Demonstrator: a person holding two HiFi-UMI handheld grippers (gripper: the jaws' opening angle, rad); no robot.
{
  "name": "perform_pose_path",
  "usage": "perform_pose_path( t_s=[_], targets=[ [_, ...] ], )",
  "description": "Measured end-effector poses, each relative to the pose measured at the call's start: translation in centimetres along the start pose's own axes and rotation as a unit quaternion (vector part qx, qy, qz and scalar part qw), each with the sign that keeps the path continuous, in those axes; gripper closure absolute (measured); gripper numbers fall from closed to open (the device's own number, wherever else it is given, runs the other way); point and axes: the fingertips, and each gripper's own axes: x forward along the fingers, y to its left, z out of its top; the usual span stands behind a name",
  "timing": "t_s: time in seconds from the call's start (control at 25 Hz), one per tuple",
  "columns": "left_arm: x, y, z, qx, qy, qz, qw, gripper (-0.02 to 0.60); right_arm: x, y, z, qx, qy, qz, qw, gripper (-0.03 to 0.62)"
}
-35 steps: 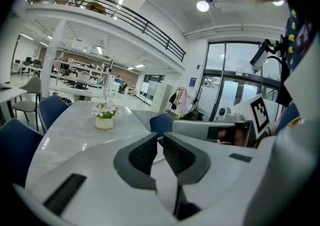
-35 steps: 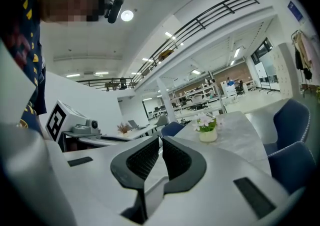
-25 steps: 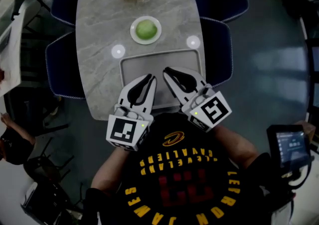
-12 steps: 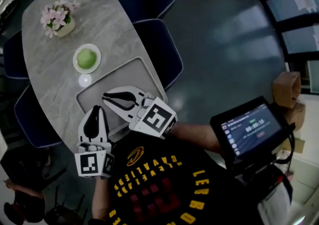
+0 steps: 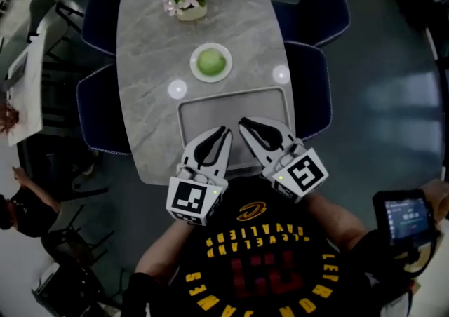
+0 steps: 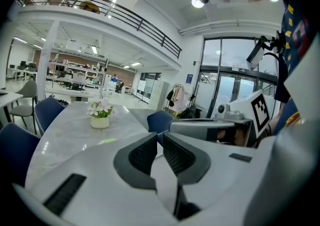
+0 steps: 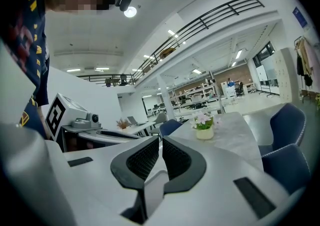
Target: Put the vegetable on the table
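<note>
In the head view we find the vegetable (image 5: 211, 62) on its plate (image 5: 227, 69) at upper centre, beyond the tray (image 5: 231, 102); the left gripper (image 5: 222, 135) and right gripper (image 5: 245, 125) hover over the tray's lower edge. In the left gripper view the jaws sit together, holding nothing; in the right gripper view, likewise. We judge that reaching with the jaws not yet spread could push the round vegetable off its plate.

A grey marble table (image 5: 147, 63) stands on a dark floor (image 5: 379, 49), with blue chairs (image 5: 321, 0) beside it. Above are a railed mezzanine (image 6: 125, 12), tall windows (image 6: 226, 75) and a ceiling light (image 7: 130, 11).
</note>
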Motion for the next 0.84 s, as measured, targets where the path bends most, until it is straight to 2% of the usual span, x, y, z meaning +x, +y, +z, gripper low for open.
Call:
perform_pose_path(
  t_s=[0.44,0.84],
  targets=[
    [-0.5,1.7,-0.1,-0.010,-0.001,0.014,0.9999,0.543,1.5,0.4,0.2,-0.001,-0.005,0.010,1.000,0.563],
    [0.1,2.8,0.1,-0.017,0.001,0.014,0.9997,0.543,2.3,-0.2,-0.1,0.007,0.010,0.001,1.000,0.565]
  ],
)
